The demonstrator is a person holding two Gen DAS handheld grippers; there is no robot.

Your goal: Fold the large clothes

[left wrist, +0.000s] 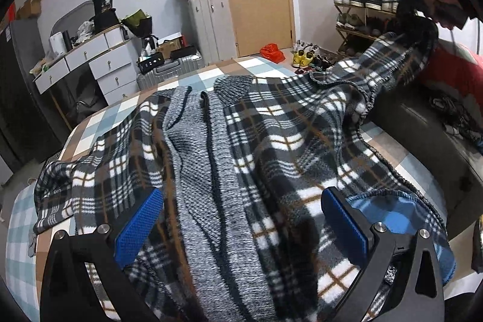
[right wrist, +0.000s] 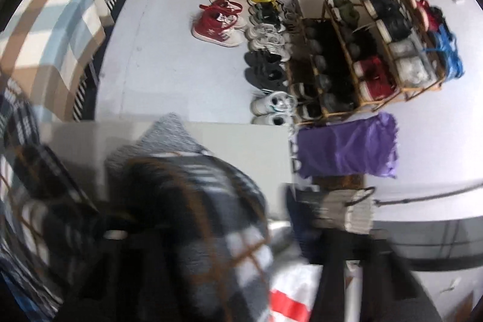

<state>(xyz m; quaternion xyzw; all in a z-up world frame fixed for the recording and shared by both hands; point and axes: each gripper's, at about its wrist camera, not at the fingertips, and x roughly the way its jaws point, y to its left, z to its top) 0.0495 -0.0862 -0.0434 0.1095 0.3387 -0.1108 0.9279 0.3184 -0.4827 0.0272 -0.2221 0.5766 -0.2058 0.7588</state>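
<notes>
fleece plaid jacket point(left wrist: 271, 141) sprawls on the bed point(left wrist: 99, 122), soft, floppy, light; best taken at hems. right gripper point(left wrist: 422, 29) pinches its sleeve; left gripper point(left wrist: 241, 219) hovers, spread wide.

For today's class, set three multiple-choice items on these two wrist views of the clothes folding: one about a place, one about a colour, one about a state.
1. Where does the black, white and brown plaid fleece garment lie?
A. on the checked bed cover
B. on the wooden shoe rack
C. on the floor by the door

2. What colour are the left gripper's finger pads?
A. red
B. blue
C. yellow

3. How does the left gripper stand?
A. shut on the garment
B. open above the garment
C. out of view

Key: 1 A, the blue, white and tan checked bed cover shows around the garment. 2 B, both pads are blue. 3 B, its fingers stand wide apart with cloth showing between them.
</notes>
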